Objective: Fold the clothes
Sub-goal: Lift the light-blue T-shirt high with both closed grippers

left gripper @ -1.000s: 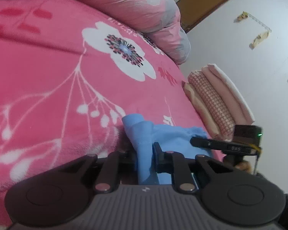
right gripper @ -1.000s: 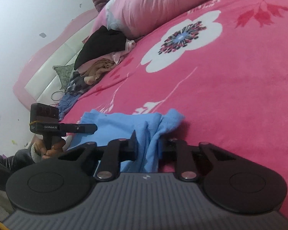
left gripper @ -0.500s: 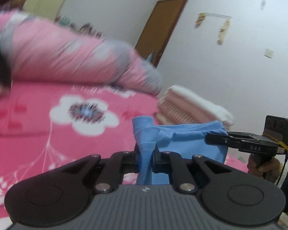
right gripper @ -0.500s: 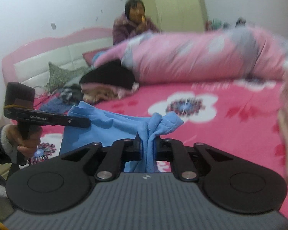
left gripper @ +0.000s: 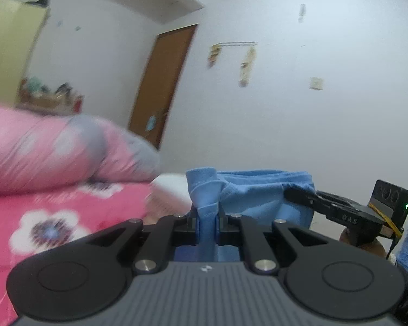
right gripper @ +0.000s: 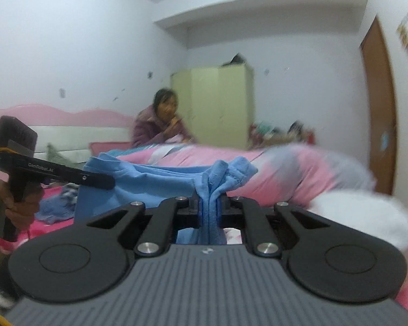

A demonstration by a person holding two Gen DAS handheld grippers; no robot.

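Blue garment [left gripper: 261,198] stretched between left gripper [left gripper: 207,221], right gripper [right gripper: 209,206].

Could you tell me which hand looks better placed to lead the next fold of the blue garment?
Neither clearly. The left gripper and right gripper are each shut on an upper corner of the blue garment, held up and spread between them above the pink bed; they likely work together.

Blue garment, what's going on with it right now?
A person holds the blue garment stretched between two handheld grippers, above the pink floral bed. The left gripper is shut on one bunched corner, the right gripper on the other. No fold shows yet. Another person sits at the headboard.
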